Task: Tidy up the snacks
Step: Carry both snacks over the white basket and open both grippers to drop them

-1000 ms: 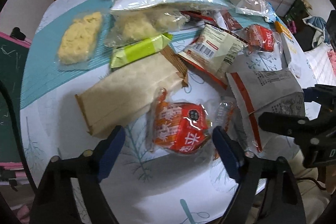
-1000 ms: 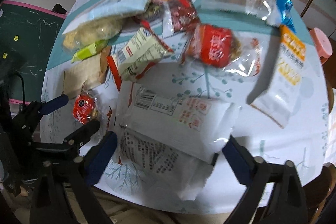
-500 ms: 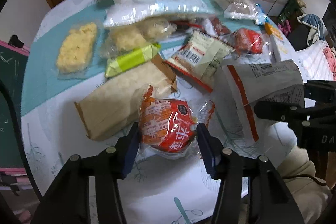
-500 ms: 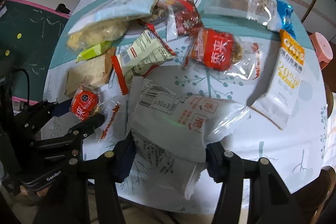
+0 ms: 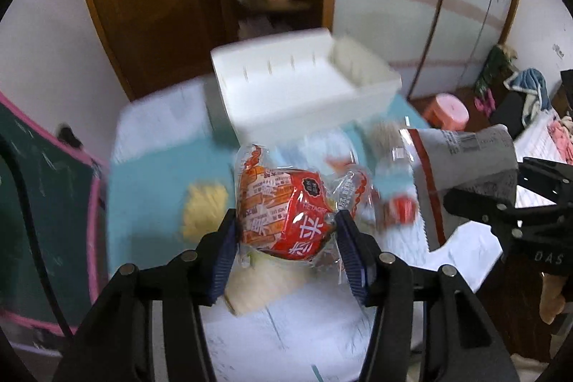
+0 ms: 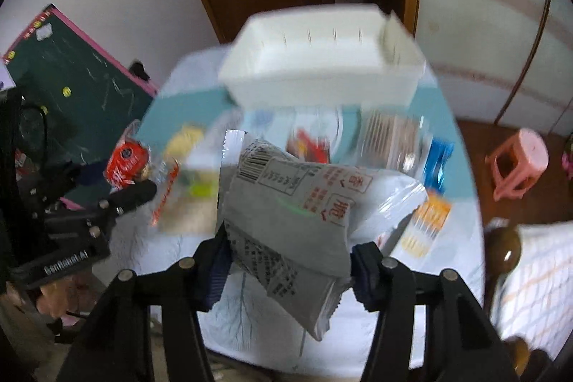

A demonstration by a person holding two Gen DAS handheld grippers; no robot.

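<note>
My left gripper (image 5: 286, 235) is shut on a red and orange snack packet (image 5: 283, 210) and holds it above the table. My right gripper (image 6: 290, 256) is shut on a large grey-white snack bag (image 6: 297, 213), also lifted. A white plastic bin (image 5: 304, 88) stands at the far side of the table, and it shows in the right wrist view (image 6: 322, 59) too. The right gripper's bag shows in the left wrist view (image 5: 462, 174), and the red packet shows in the right wrist view (image 6: 125, 163).
Several snack packs lie blurred on the table: a yellow one (image 5: 204, 210), a clear pack (image 6: 390, 138), a blue one (image 6: 437, 163), an orange-white one (image 6: 426, 221). A green chalkboard (image 6: 71, 95) stands left. A pink stool (image 6: 519, 163) stands right.
Both grippers closed on their packs and lifted them off the table. Both views have tilted up toward the white bin and the room behind.
</note>
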